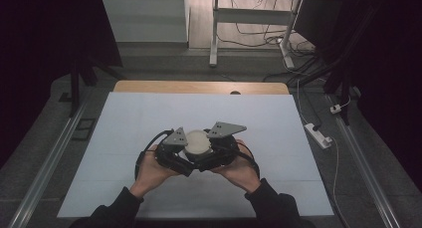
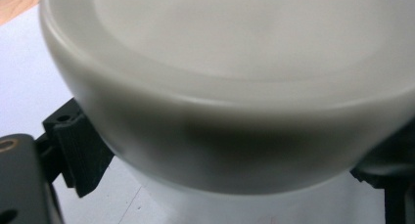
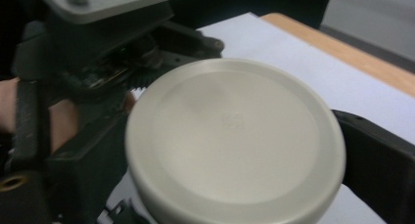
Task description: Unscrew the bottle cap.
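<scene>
White-lidded jar [image 1: 197, 142] stands on pale table sheet [image 1: 149, 118], both hand-held grippers clamping it.

Colours, noted per item.

Round lid [image 3: 235, 136]: off-white, matte cream, plain; a slightly paler ring runs round its top edge. In the left gripper view its rim [image 2: 220, 116] shades to grey-brown on the underside.

Left gripper [image 1: 174, 151] and right gripper [image 1: 221, 148]: black bodies and black ribbed jaws, each topped by a light grey three-cornered plate [image 1: 226, 129]. A brass-coloured screw [image 3: 11, 181] shows on the black housing.

Table cover [image 1: 149, 118]: pale blue-white, plain, faint grid creases. Table edge [image 1: 199, 86]: light wood, tan.

Sleeves [image 1: 278, 208]: black. Floor [image 1: 45, 138]: dark grey. White power strip [image 1: 318, 135] lies on it.
</scene>
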### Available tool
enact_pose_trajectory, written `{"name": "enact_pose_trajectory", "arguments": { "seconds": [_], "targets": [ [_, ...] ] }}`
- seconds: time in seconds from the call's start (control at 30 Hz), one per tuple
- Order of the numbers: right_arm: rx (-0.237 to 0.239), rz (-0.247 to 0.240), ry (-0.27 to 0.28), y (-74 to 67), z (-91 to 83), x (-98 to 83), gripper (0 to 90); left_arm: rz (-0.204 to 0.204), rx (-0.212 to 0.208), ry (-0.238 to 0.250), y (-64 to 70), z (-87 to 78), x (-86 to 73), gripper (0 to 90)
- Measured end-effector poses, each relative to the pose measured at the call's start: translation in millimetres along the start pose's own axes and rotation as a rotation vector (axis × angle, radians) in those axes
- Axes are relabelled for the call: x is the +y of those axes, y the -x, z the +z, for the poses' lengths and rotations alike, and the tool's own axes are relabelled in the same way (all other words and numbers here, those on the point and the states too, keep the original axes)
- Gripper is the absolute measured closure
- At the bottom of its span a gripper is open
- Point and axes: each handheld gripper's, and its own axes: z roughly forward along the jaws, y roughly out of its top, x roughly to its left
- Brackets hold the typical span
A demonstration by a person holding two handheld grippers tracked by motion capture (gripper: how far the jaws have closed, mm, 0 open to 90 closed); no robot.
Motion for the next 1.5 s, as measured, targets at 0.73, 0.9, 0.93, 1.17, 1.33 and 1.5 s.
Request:
{"name": "enact_pose_trajectory", "arguments": {
  "seconds": [0.73, 0.9, 0.93, 1.17, 1.33, 1.5],
  "targets": [
    [0.375, -0.129, -0.03, 15.4, -16.7, -1.4, 6.6, 0.18, -0.299, 0.011, 1.5, -3.2, -3.3, 7.4],
    [0.418, -0.153, -0.029, 15.4, -17.0, -4.3, 6.4, 0.204, -0.31, -0.001, 3.0, -2.4, -3.5, 7.4],
    [0.418, -0.153, -0.029, 15.4, -17.0, -4.3, 6.4, 0.206, -0.304, -0.001, 2.6, -2.6, -3.7, 7.4],
    [0.27, -0.088, 0.042, 18.0, -24.9, 3.6, 0.0, 0.119, -0.169, 0.005, -3.3, -6.1, -2.8, 7.4],
    [0.16, 0.021, 0.029, 18.4, -22.4, 4.5, 0.0, 0.059, -0.086, 0.006, -4.0, -6.5, -2.3, 7.4],
    [0.058, 0.046, 0.01, 8.3, -14.8, 6.0, 0.0, 0.023, -0.037, 0.004, -1.6, -5.1, -0.4, 7.4]
  ]
}}
